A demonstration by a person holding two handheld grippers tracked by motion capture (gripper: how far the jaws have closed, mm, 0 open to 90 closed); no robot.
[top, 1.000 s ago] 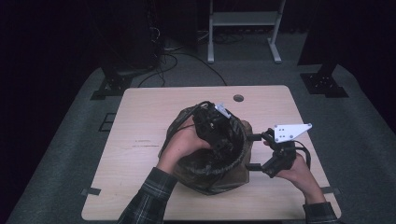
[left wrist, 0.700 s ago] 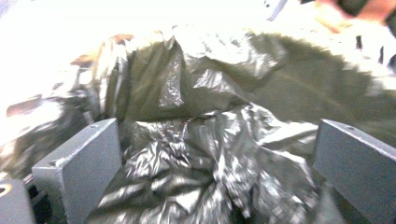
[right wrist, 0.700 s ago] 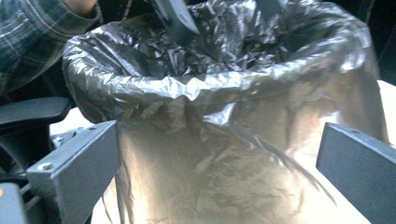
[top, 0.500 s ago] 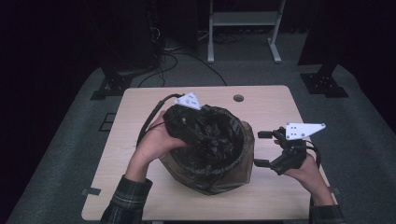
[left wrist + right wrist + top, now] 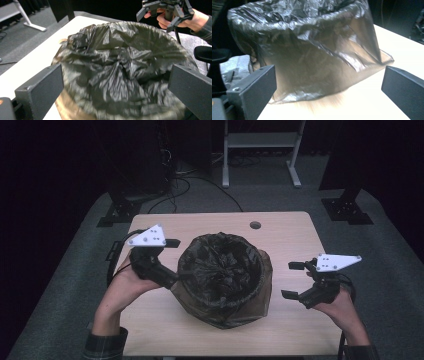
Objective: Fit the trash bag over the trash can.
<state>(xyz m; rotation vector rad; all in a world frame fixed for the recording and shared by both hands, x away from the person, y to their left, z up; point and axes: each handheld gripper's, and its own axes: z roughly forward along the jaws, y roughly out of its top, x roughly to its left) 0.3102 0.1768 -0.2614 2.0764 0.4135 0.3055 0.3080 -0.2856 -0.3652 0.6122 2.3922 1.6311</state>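
- A bin lined with a black bag stands in the middle of the surface, a little toward the person's edge.
- The bag is crumpled and glossy, pushed down inside the bin and folded over its rim; through the thin film the brown bin wall shows.
- The left tongs sit at the bin's left side, just beside the rim, jaws spread wide and holding nothing; in the left gripper view they frame the bag's hollow.
- The right tongs hover to the bin's right, apart from it, jaws wide open and empty.
- The surface is pale wood with a round hole near its far edge; it rests on grey carpet in a dark room, with a white frame and cables behind.
- A second ago the left hand was deep in the bag; half a second ago it was over the rim; now it is outside, left of the bin. The right tongs have drifted farther right.
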